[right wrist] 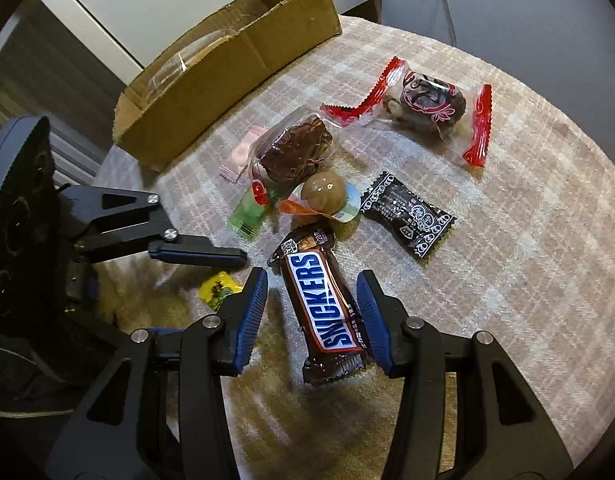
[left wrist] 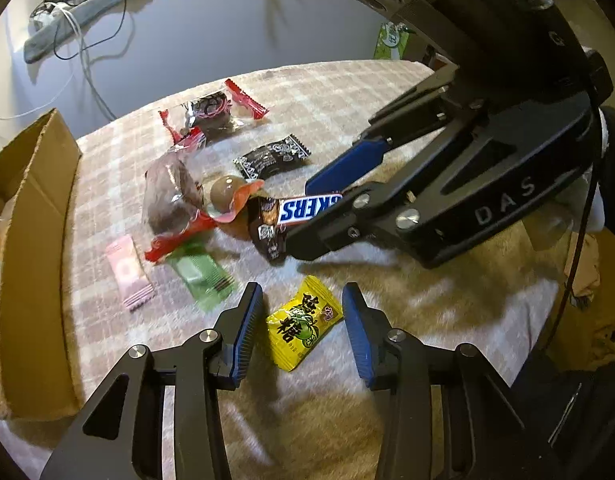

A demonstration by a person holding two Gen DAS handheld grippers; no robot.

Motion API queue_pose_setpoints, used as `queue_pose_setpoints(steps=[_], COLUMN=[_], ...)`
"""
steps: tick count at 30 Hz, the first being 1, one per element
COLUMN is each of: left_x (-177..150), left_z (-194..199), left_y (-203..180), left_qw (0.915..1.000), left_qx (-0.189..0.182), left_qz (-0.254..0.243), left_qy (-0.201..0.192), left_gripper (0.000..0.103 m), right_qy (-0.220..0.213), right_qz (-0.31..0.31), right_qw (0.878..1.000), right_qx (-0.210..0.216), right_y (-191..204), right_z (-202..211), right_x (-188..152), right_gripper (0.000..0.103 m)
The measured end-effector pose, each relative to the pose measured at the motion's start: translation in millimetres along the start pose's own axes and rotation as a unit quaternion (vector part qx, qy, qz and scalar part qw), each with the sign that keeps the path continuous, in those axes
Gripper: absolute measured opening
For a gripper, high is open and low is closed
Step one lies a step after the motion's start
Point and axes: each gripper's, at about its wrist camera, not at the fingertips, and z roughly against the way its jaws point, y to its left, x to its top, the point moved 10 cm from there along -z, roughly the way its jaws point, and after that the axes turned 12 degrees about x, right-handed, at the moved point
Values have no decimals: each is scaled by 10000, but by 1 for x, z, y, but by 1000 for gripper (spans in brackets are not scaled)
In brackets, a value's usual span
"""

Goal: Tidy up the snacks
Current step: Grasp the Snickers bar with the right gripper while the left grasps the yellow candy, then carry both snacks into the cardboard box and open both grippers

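Left gripper [left wrist: 303, 320] jaws apart, straddling yellow candy [left wrist: 303, 322] flat on checked counter [left wrist: 347, 92], pads not touching it. Right gripper [right wrist: 311, 312] jaws likewise spread around Snickers bar [right wrist: 323, 304] lying on counter, right pad just beside the wrapper, contact unclear. Cardboard box [right wrist: 235, 68] at far edge, other wrapped snacks between.

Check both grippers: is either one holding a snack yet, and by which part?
Neither holds anything. The left gripper straddles the yellow candy with gaps on both sides. The right gripper brackets the Snickers bar around its middle, still lying on the table, pads not clamped.
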Motion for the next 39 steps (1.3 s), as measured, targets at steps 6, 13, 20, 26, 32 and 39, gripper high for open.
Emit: queue_pose_setpoints(steps=[6,13,20,26,32,39], left_x=[-7,-14,-21,-25,-27,-21], left_z=[6,10,10,15,19,33], left_y=[3,7,12,25,35,42], left_qw=[9999,9999,9994,9993,9981,9961], left_qx=[81,106,289,308,292,198], left_qz=[-20,-62,-148,171,509,775], left_qy=[-72,-31,-88,-122,-171,-371], left_gripper=[41,47,39,27,25,25], right_qy=[68,91,105,21,-99,-340], right_qz=[328,371,495,400,254,118], right_qw=[9980,9969,9931,9909,9920,9927], right_qx=[-539,-687,-1056,-1289,-1232,-1154], right_y=[5,2,4,0,2,8], right_z=[-6,-4,-8,-5,-2,14], right_x=[-1,-4,-7,-7,-11,-18], right_gripper=[48,48,44,30,30,30])
